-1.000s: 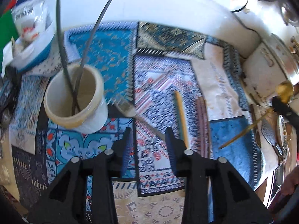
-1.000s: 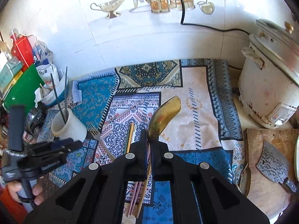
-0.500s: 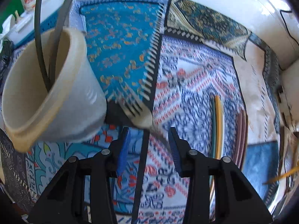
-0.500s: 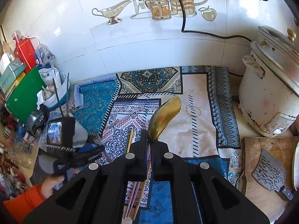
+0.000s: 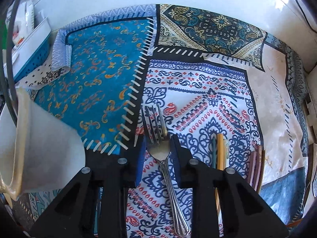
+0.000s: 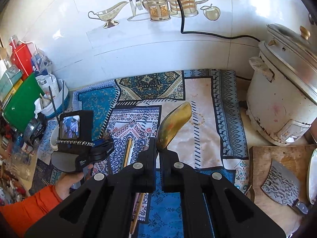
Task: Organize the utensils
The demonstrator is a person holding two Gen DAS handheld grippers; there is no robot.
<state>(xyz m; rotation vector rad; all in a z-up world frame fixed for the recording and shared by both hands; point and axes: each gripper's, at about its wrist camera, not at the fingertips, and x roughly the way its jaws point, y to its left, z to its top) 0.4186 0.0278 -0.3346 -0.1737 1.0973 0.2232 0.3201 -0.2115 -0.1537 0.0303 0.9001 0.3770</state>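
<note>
1. While low over the patterned cloth (image 5: 198, 103), the left gripper (image 5: 157, 148) has jaws apart, straddling the fork (image 5: 158, 136) lying flat, tines far.
2. Right gripper (image 6: 158, 150): jaws clamped on brass spoon (image 6: 174, 123), bowl raised.
3. White cup (image 5: 39, 144) left; chopsticks (image 5: 220, 150) right of fork.

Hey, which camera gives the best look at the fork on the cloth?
The left wrist view: the fork lies full length on the cloth, between the open fingers of the left gripper. In the right wrist view, the left gripper hides nearly all of it.
</note>
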